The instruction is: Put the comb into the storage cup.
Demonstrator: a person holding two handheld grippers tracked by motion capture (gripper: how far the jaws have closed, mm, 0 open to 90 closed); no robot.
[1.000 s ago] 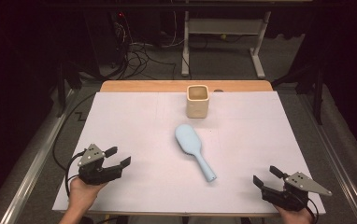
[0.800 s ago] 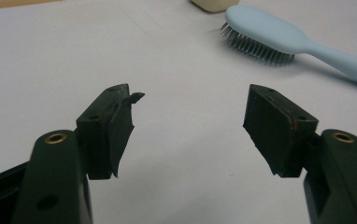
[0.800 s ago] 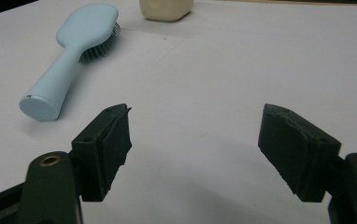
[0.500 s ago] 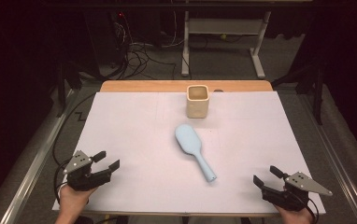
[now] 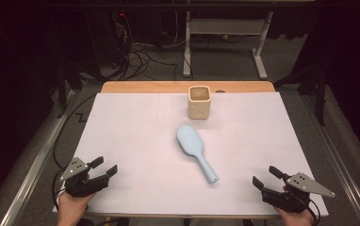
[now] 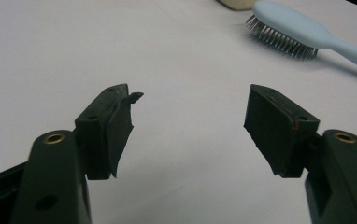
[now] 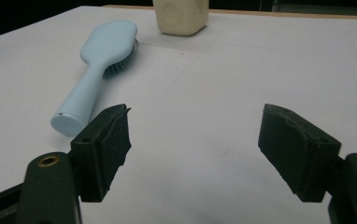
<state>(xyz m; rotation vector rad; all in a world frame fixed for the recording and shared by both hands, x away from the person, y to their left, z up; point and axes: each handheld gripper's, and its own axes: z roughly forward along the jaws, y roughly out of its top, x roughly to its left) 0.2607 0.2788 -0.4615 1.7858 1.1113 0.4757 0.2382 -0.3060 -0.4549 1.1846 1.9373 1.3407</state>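
Observation:
A light blue hairbrush (image 5: 195, 151) lies bristles down in the middle of the white table (image 5: 135, 132), its handle pointing toward the near right. Behind it stands a cream square cup (image 5: 199, 101), upright. My left gripper (image 5: 104, 167) rests low at the near left corner, open, nothing between its fingers. In the left gripper view the hairbrush (image 6: 303, 32) lies far off at the upper right. My right gripper (image 5: 267, 178) sits at the near right corner, open and empty. From the right gripper view the hairbrush (image 7: 103, 60) lies ahead to the left and the cup (image 7: 181, 16) stands beyond it.
A wooden strip (image 5: 168, 86) borders the table's far edge. Metal rails (image 5: 32, 169) run along both sides. Cables and a white frame's legs (image 5: 225, 42) lie on the dark floor behind.
My left gripper has drawn back toward the near left corner and sunk lower. The right gripper, hairbrush and cup have stayed put.

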